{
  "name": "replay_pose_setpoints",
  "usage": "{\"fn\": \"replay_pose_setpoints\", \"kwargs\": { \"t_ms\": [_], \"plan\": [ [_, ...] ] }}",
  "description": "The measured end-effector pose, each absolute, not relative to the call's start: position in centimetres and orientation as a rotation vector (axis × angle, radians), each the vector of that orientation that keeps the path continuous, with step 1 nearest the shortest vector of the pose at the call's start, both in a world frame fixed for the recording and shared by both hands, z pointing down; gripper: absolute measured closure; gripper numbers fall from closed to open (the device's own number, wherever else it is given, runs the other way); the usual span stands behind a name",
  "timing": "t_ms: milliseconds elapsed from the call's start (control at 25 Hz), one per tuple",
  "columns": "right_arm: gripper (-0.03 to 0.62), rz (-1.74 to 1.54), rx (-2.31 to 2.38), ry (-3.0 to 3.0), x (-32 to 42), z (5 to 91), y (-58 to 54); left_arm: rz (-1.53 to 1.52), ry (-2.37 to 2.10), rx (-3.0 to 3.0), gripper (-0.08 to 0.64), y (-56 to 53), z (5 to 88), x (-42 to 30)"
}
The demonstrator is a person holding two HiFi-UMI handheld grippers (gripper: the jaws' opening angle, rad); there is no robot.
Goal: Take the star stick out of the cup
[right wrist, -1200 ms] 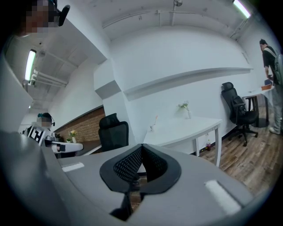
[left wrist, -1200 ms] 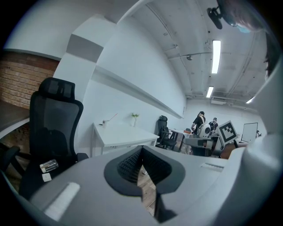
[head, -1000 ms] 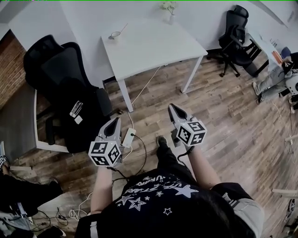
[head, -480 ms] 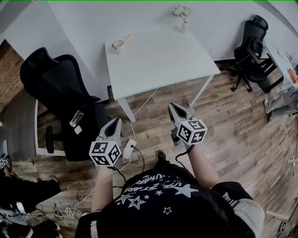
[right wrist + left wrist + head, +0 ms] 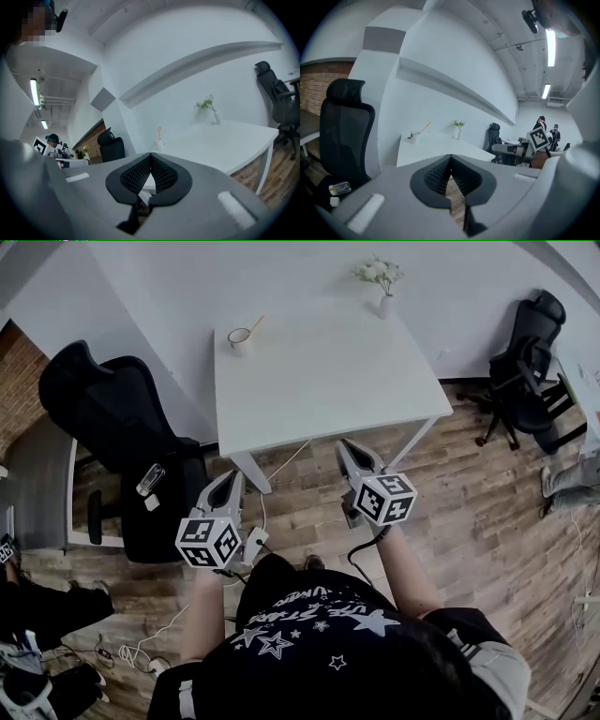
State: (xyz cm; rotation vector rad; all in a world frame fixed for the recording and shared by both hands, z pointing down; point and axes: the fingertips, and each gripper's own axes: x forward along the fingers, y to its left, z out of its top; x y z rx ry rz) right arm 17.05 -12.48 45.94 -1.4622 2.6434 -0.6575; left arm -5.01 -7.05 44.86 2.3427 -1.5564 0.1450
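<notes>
A small white cup (image 5: 240,337) stands at the far left corner of the white table (image 5: 328,381), with the orange star stick (image 5: 255,324) leaning out of it. Both grippers hang over the wooden floor short of the table's near edge, far from the cup. My left gripper (image 5: 228,478) is shut and empty, as is my right gripper (image 5: 341,443). The left gripper view shows the cup (image 5: 414,136) and stick (image 5: 424,127) beyond the shut jaws. In the right gripper view the cup (image 5: 159,144) and star stick (image 5: 159,131) sit far off.
A vase of flowers (image 5: 384,302) stands at the table's far right corner. A black office chair (image 5: 117,418) is left of the table, another (image 5: 530,362) at the right. A power strip (image 5: 253,545) and cables lie on the floor by my feet.
The person has stepped toward the table, which now lies nearer and more central in the head view. Both grippers stay shut and have kept their pose.
</notes>
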Motion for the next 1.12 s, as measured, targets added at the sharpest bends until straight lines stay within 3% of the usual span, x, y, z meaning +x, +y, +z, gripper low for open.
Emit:
{"fn": "replay_pose_setpoints", "kwargs": {
  "t_ms": [480, 1120],
  "plan": [
    [0.575, -0.646, -1.434, 2.694, 15.6, 46.9, -18.8, 0.129, -1.551, 2.314, 0.557, -13.9, 46.9, -6.0],
    [0.574, -0.683, -1.432, 2.707, 7.9, 46.4, -39.8, 0.112, -1.552, 2.308, 0.557, -34.1, 46.1, -11.6]
  ]
}}
